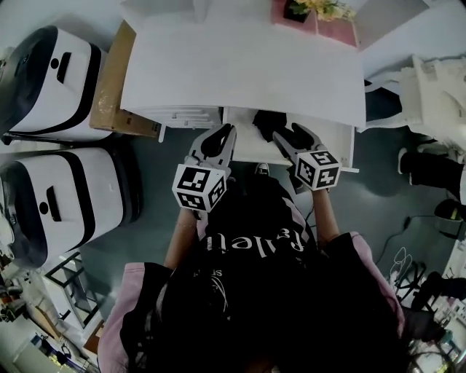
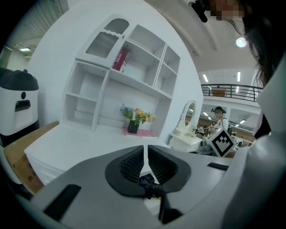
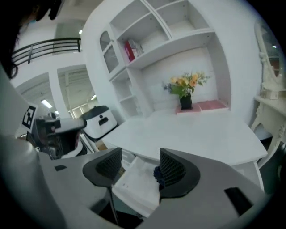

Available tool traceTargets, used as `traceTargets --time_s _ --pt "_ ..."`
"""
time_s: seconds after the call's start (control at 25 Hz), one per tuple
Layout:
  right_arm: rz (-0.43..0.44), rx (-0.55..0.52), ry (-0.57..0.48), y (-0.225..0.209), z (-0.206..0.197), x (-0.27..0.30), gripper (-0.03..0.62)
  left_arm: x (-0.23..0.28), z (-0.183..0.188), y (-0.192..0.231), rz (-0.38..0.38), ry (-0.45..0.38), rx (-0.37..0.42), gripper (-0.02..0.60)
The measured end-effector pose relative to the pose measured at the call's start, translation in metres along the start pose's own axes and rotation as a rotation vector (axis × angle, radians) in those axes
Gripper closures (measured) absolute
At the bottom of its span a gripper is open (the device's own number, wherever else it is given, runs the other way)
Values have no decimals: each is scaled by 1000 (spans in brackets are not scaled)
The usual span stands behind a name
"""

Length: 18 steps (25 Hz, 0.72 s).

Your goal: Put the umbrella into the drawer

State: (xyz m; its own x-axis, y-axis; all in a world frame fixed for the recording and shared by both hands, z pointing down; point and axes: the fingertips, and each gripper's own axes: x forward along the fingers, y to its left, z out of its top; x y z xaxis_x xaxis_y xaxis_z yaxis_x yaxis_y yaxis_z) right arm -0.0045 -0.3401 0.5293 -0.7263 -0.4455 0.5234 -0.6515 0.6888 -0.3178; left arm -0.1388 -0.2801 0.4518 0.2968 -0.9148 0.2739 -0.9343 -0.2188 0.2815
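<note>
The dark folded umbrella (image 1: 268,122) lies inside the open white drawer (image 1: 244,146) under the desk top (image 1: 240,65). My right gripper (image 1: 286,132) hovers just over the drawer beside the umbrella. In the right gripper view that gripper (image 3: 140,163) is open, with the drawer floor (image 3: 136,185) showing between its jaws and a bit of the umbrella (image 3: 157,173) peeking past the right pad. My left gripper (image 1: 227,131) is at the drawer's left end. In its own view the left gripper (image 2: 145,154) is shut to a thin slit, and the dark umbrella (image 2: 149,183) shows below the pads.
Two white-and-black machines (image 1: 51,80) (image 1: 58,197) stand on the floor at left next to a cardboard box (image 1: 109,80). A flower pot (image 1: 306,9) on a pink mat sits at the desk's back. A white vanity (image 1: 429,87) is to the right.
</note>
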Motion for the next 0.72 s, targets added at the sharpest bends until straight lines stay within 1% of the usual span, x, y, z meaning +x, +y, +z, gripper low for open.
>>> traceTargets --time_s 0.12,0.24,0.36,0.44,0.48,0.52,0.56,0.64,0.72 --pt "17 33 -121 33 27 -21 310 -8 3 -10 -49 -5 18 541" --pt "25 52 -211 65 43 -44 312 -19 12 -23 -120 -21 45 541" --pt "13 67 -275 91 48 -64 312 -35 19 -35 -186 -34 61 541" --pt "-14 78 -301 104 42 -75 316 -44 17 -42 -228 -31 69 541" --pt "-36 91 -313 108 37 -80 337 -50 16 -45 -247 -27 72 541" --pt "-61 110 -325 111 31 -86 401 -55 14 -48 -264 -24 74 541" --pt "-81 130 -333 114 24 -92 446 -60 13 -52 -280 -22 75 541" --pt "-103 156 -327 119 11 -101 451 -65 12 -58 -310 -20 77 541" --pt "-123 156 -307 124 -3 -108 463 -68 9 -65 -334 -19 78 541"
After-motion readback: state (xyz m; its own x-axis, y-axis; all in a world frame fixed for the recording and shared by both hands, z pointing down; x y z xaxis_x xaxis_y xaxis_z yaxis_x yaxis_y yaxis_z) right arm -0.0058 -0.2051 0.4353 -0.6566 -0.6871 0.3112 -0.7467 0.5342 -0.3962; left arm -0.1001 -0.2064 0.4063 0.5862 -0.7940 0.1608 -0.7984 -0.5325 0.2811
